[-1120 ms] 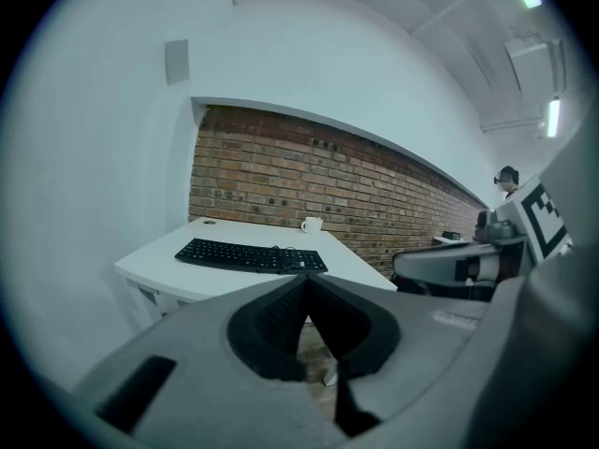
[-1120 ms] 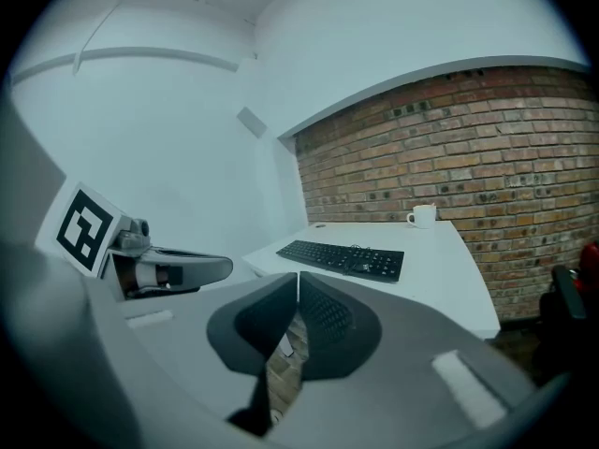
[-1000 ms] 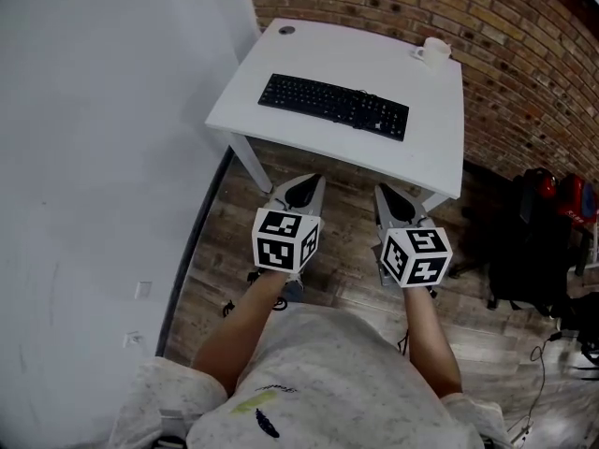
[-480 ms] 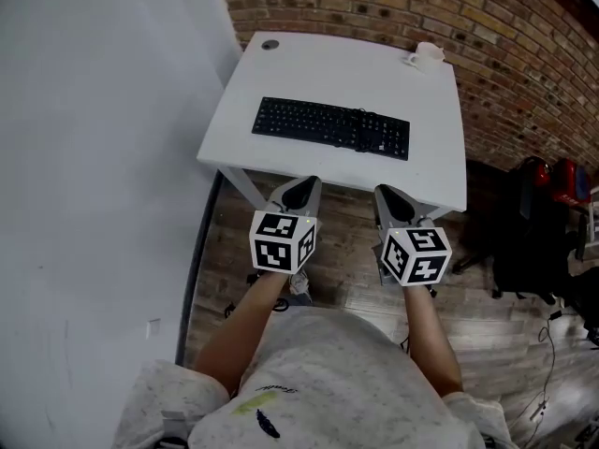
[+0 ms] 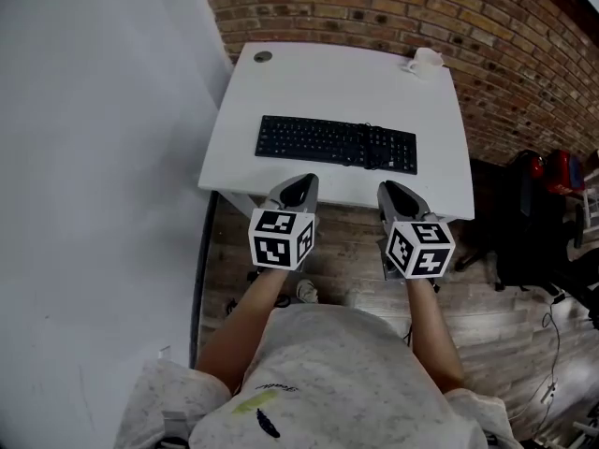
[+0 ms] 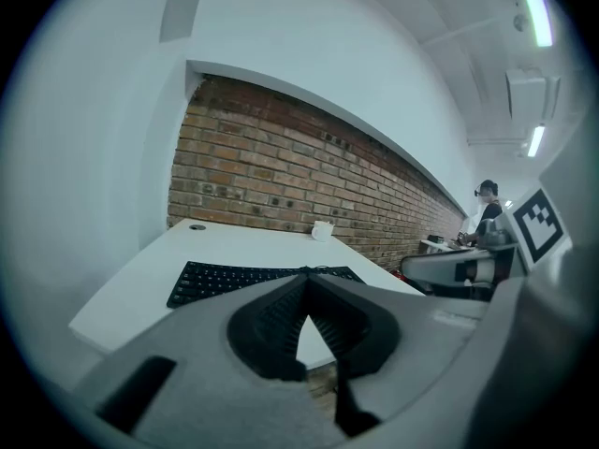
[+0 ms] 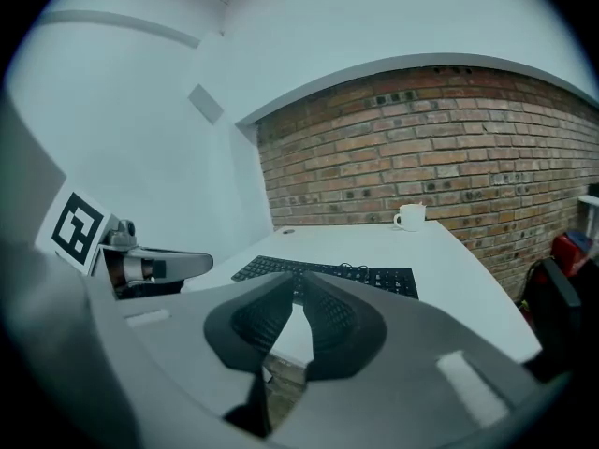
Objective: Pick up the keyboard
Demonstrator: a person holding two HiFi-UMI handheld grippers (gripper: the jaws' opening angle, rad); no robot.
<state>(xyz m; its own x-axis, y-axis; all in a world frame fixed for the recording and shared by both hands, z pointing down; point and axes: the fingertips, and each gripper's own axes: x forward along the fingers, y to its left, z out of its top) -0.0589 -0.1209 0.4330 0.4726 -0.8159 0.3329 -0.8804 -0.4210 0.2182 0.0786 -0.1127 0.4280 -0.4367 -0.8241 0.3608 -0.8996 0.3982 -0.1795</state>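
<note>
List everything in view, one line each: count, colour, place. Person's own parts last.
Rectangular table: one, white, upper middle of head view.
Flat keyboard: one, black, on the table's front half.
Ceramic mug: one, white, table's far right corner.
Round cable port: one, grey, table's far left corner.
Brick wall: one, red-brown, behind the table.
Plank floor: one, brown, under the table.
Floor clutter: count unclear, black and red, at right.
Left gripper: one, grey, shut, empty, at the table's front edge.
Right gripper: one, grey, jaws opening, nothing between them.
Shirt: one, pale speckled, bottom of head view.
</note>
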